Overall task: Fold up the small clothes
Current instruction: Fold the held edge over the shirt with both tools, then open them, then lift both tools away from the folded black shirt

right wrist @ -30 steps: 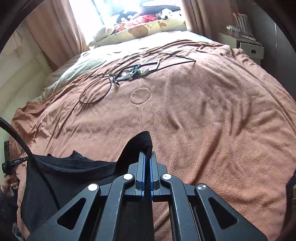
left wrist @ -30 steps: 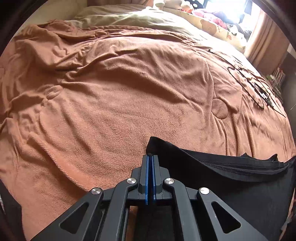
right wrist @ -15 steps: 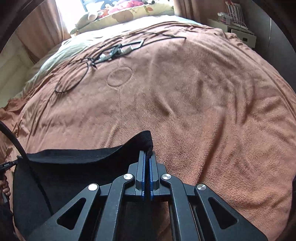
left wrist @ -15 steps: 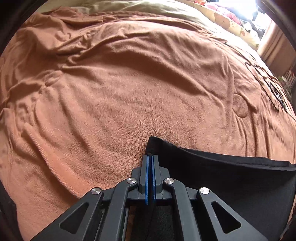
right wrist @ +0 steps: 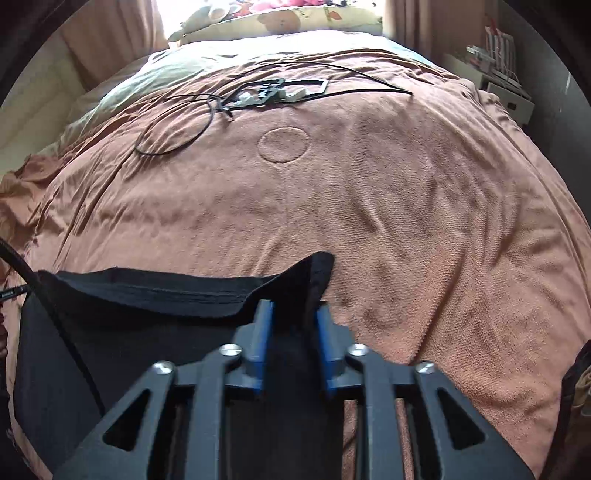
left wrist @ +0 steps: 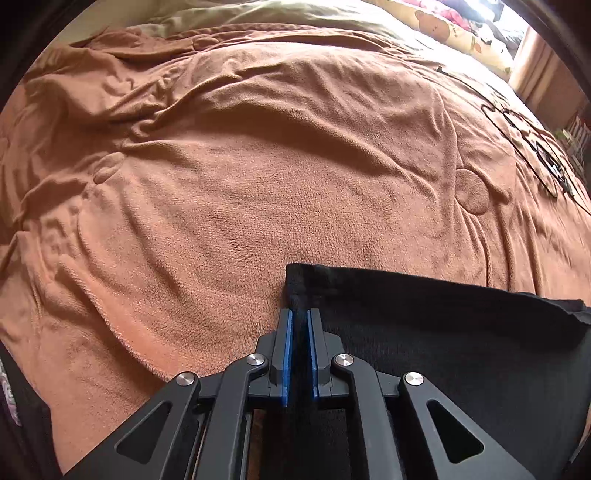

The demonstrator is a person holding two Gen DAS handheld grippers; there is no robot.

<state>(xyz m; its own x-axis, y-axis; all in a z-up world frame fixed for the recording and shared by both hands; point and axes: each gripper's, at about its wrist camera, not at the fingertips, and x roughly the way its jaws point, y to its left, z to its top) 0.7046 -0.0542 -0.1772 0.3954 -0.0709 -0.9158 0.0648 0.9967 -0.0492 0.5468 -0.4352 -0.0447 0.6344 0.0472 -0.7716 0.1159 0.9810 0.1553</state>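
A black garment (left wrist: 424,332) lies spread on the brown blanket (left wrist: 258,166). My left gripper (left wrist: 299,314) stands at its left corner, which sits bunched in the narrow gap between the blue pads. These jaws are opening. In the right wrist view the same black garment (right wrist: 147,295) stretches left from my right gripper (right wrist: 293,306). The right jaws are also opening, wide apart, with the raised right corner loose between them and the pads not pressing on it.
Black cables (right wrist: 177,125) and a small flat device (right wrist: 273,90) lie on the far part of the blanket (right wrist: 406,203). Bear-print pillows (right wrist: 280,18) sit at the bed's head. A white cabinet (right wrist: 509,96) stands at the far right.
Both grippers were shut on the garment's corners and have parted, the right one widely. The garment has come down from hanging slack to lying flat on the blanket.
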